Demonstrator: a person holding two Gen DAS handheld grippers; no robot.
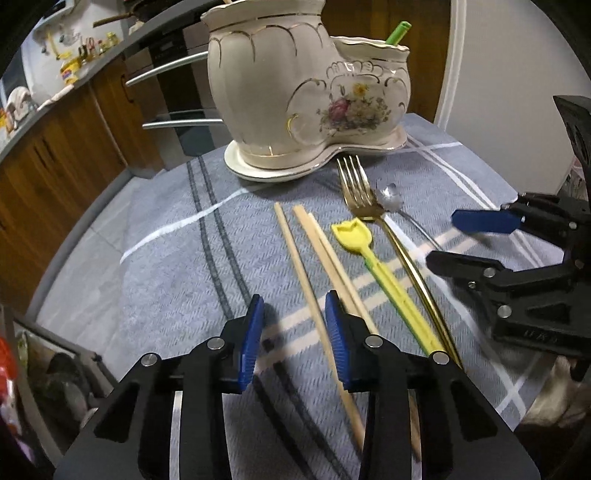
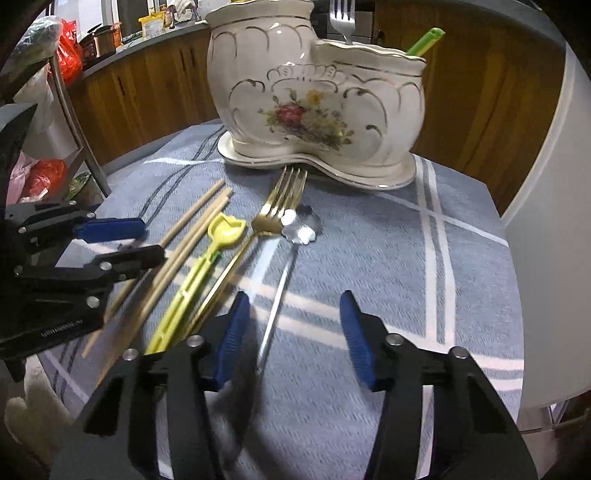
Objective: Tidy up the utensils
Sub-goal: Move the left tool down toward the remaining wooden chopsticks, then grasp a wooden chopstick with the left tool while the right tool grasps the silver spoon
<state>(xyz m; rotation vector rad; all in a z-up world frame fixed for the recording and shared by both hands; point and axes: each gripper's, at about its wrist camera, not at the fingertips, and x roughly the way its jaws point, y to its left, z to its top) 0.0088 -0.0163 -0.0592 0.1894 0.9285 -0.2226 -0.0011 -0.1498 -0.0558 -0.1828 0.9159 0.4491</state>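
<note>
Fingers of left gripper (image 1: 294, 339) and right gripper (image 2: 291, 338) apart, empty; no legible writing

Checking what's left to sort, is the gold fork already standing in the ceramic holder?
No, the gold fork lies flat on the tablecloth in front of the ceramic holder, beside the yellow utensil.

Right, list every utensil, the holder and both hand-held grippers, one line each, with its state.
Left hand-held gripper: open, empty, above the chopsticks.
Right hand-held gripper: open, empty.
Chopsticks: flat on the cloth.
Yellow spoon: flat on the cloth.
Gold fork: flat, tines toward the holder.
Silver spoon: flat, beside the fork.
Ceramic holder: upright, already holding a silver fork and a green utensil.
</note>
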